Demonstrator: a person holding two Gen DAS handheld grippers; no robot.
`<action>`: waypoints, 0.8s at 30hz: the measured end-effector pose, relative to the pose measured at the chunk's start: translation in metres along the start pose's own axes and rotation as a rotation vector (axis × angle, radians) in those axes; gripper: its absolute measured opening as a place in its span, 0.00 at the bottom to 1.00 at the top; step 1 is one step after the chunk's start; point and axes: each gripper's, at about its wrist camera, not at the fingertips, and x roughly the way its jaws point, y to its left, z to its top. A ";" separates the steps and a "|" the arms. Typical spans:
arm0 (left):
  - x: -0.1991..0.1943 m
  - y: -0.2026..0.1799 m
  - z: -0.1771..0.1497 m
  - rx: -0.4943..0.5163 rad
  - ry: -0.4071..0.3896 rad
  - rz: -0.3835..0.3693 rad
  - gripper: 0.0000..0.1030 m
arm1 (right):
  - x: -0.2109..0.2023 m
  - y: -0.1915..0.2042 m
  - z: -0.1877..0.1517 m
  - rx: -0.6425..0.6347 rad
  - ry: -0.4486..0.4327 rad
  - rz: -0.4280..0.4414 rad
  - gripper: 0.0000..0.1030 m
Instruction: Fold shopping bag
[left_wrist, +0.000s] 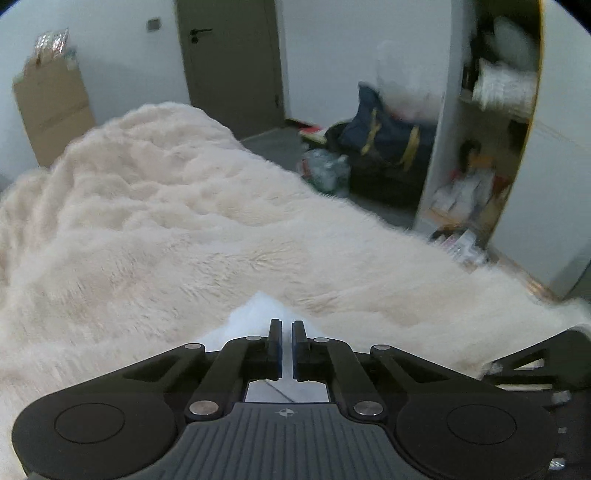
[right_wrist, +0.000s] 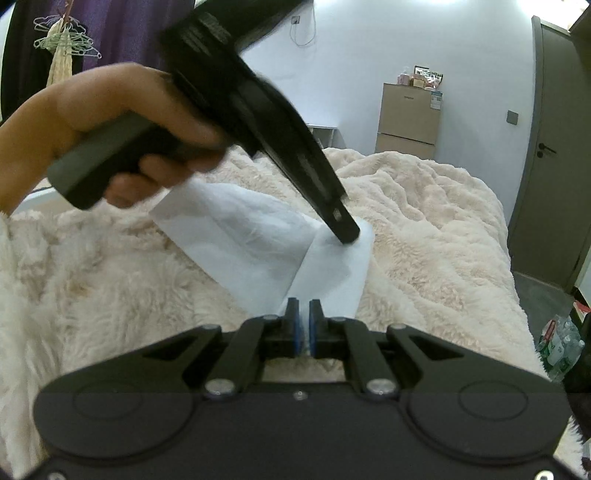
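Observation:
A thin white shopping bag (right_wrist: 251, 240) lies partly folded on a fluffy cream blanket (right_wrist: 424, 221). My right gripper (right_wrist: 304, 306) is shut on the bag's near corner, and white film shows between its blue pads. A person's hand (right_wrist: 110, 110) holds my left gripper (right_wrist: 347, 236), which slants down onto the bag's far corner. In the left wrist view, the left gripper (left_wrist: 287, 325) has its jaws nearly together on a raised white peak of the bag (left_wrist: 255, 314). The rest of the bag is hidden under that gripper's body.
The blanket (left_wrist: 147, 203) covers a bed that drops off to a grey floor on the right. On that floor sit a dark blue bag (left_wrist: 384, 136), a sack of plastic bottles (left_wrist: 325, 173) and an open shelf unit (left_wrist: 480, 147). A cardboard box (left_wrist: 51, 107) and a door (left_wrist: 229, 62) stand beyond.

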 end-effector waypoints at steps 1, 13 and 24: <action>0.001 0.006 0.000 -0.010 0.017 -0.002 0.25 | 0.000 0.000 0.000 0.000 -0.001 0.001 0.06; 0.042 -0.007 0.009 0.055 0.097 0.105 0.09 | -0.005 -0.011 -0.003 -0.010 -0.004 -0.004 0.07; 0.034 0.019 0.019 -0.070 0.156 -0.048 0.39 | -0.005 -0.018 -0.006 -0.010 -0.009 -0.012 0.08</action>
